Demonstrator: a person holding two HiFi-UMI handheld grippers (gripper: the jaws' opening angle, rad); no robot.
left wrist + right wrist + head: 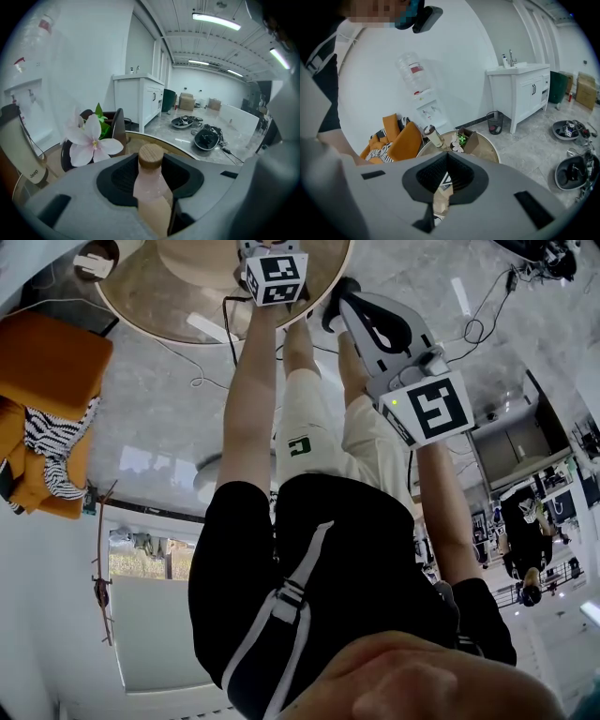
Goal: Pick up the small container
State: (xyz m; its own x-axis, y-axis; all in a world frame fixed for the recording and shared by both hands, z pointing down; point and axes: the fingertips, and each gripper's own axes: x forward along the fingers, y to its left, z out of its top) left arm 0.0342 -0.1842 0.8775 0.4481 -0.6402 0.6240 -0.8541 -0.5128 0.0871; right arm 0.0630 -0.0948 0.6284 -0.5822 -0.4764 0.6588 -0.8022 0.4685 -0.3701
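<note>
The small container (151, 187) is a clear bottle of pinkish liquid with a round wooden cap (151, 156). It stands upright between the dark pads of my left gripper (151, 174), which is shut on it above the round table (197, 151). In the head view only the left gripper's marker cube (277, 277) shows, over the table (141, 306); the bottle is hidden there. My right gripper (339, 292) hangs beside it on the right, jaws together with nothing between them. In its own view the right gripper (446, 157) looks down at the table (485, 147).
On the table stand a dark box with a pale pink flower (89, 140) and a lidded tumbler (432, 136). An orange chair with striped cloth (47, 362) stands next to the table. A white sink cabinet (520, 93), a waste bin (493, 123) and floor cables (473, 329) lie beyond.
</note>
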